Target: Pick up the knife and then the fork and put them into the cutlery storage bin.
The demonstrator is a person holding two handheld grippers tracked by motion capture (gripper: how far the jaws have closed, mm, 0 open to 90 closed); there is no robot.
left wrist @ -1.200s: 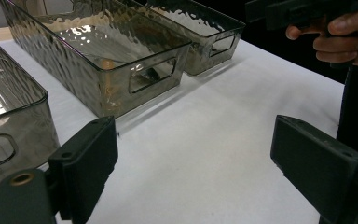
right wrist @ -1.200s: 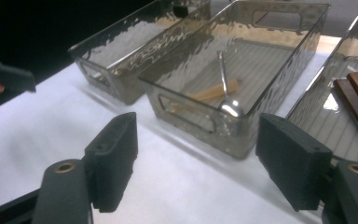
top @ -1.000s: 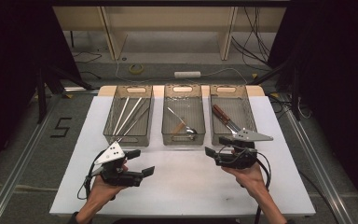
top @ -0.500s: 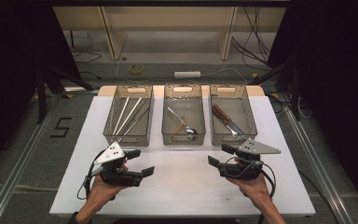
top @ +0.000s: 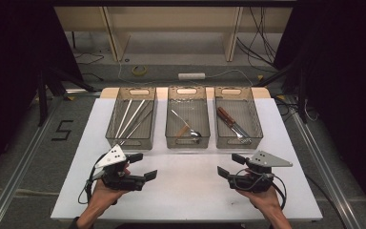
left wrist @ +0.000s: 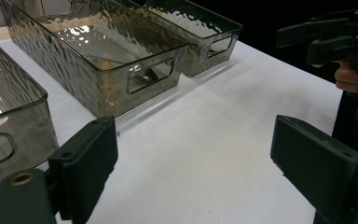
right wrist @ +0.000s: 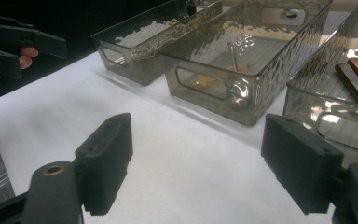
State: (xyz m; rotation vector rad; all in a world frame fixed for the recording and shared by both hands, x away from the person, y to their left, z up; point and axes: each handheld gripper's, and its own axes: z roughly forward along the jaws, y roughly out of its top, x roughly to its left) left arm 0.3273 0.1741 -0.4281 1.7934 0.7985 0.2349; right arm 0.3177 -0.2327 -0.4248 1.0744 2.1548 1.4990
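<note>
Cutlery in middle bin (top: 187, 125) blurs behind rippled walls; right gripper (top: 229, 167) empty

Overhead view plus two jaw-level close-ups

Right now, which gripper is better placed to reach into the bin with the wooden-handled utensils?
Probably the right gripper: it hangs open just in front of the right bin, while the left gripper sits before the left bin.

Wide bare table (top: 186, 191) between both grippers; ahead, three bins (top: 187, 125) stand close together (narrow gaps), blocking the far side.
</note>
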